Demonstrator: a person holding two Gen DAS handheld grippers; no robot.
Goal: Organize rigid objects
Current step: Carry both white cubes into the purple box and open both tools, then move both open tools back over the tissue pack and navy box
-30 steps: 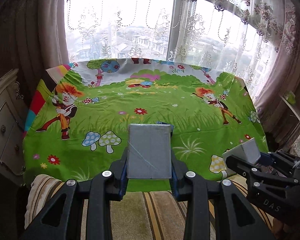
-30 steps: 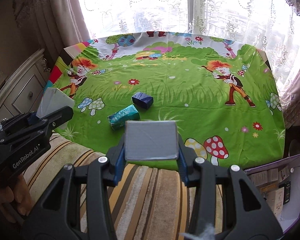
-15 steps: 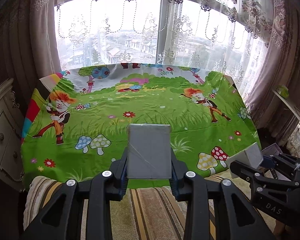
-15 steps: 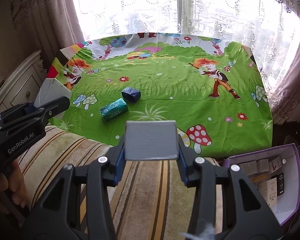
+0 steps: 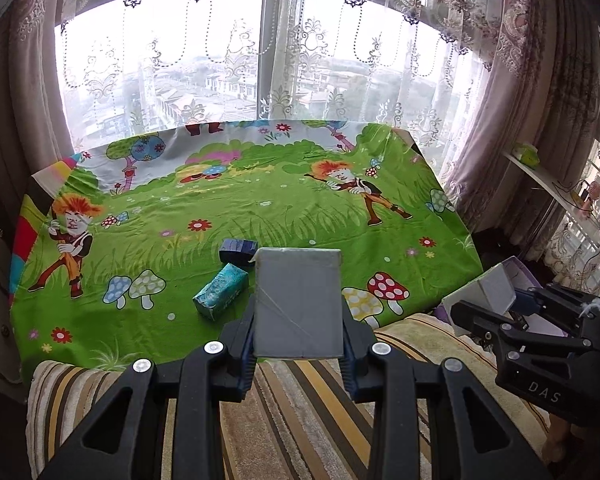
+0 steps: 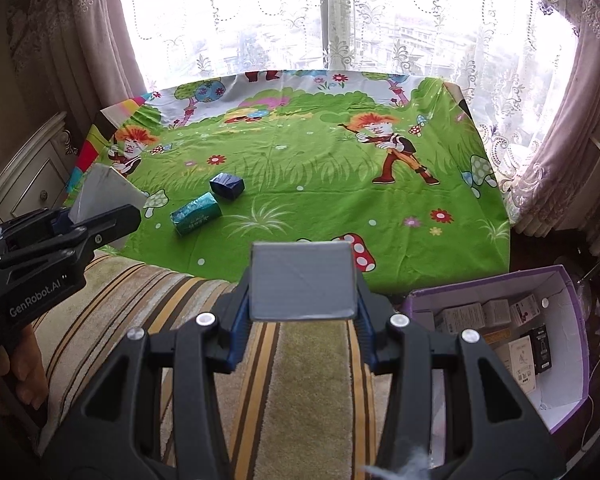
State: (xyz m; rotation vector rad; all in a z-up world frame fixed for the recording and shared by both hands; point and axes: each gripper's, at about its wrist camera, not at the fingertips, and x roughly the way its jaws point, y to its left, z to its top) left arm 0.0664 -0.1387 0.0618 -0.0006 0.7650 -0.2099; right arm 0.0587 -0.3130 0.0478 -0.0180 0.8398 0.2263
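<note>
By the big window, a tabletop [image 5: 260, 216] wears a bright green cartoon cloth with mushrooms and flowers. Nearer to me lies a striped rug [image 6: 312, 380]. Only the right tool's camera shows inside the purple box [image 6: 572, 384] on the floor at the right, where small packets sit; the left tool's camera catches just a corner of it.

On the cloth, towards its near left side, a teal packet [image 5: 221, 297] lies on its side. Just behind it rests a dark blue box [image 5: 238, 251], close by; I cannot tell if they touch.

The left tool [image 5: 299, 344] is nearly closed, squeezing a grey block [image 5: 299, 302] that stands upright between its pads. The right tool [image 6: 303, 312] is closed on a second grey block [image 6: 303, 280], wider than it is tall. Each camera also sees the other tool from the side, with its grey block poking up. A bit of a hand [image 6: 24, 376] shows under the left tool.
</note>
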